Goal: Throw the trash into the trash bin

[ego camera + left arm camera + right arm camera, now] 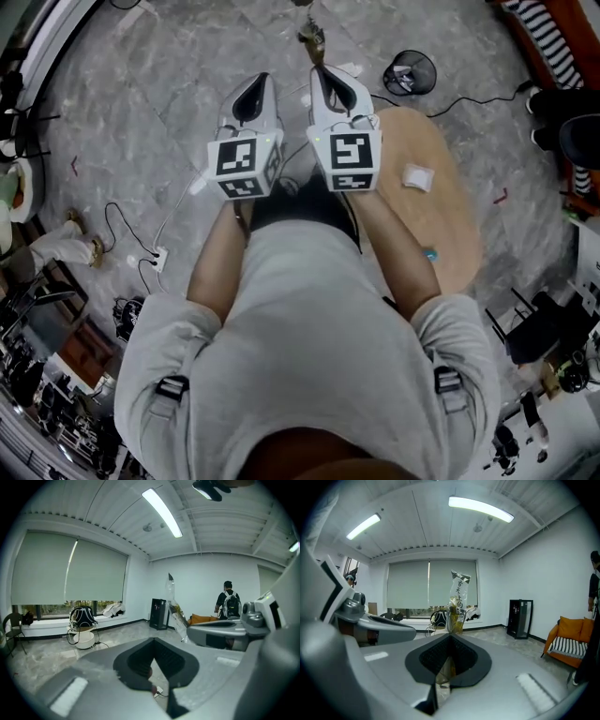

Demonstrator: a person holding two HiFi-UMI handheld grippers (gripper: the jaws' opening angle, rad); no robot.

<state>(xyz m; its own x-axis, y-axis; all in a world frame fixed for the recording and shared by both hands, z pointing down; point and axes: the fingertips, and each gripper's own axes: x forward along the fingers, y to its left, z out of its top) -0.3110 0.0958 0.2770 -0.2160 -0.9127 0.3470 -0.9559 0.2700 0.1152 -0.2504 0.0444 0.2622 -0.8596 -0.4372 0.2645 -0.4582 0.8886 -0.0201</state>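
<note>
Your right gripper [319,67] clamps the snack wrapper [458,603] by its lower end only, your left gripper [260,81] is closed on nothing, and a swing could slip the wrapper loose short of the trash bin [410,72].

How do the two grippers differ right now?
The right gripper is shut on a snack wrapper that sticks out past its tips; the left gripper is shut on nothing. The right gripper is nearer the wooden table; the left gripper is farther from it. Both are grey with a marker cube.
</note>
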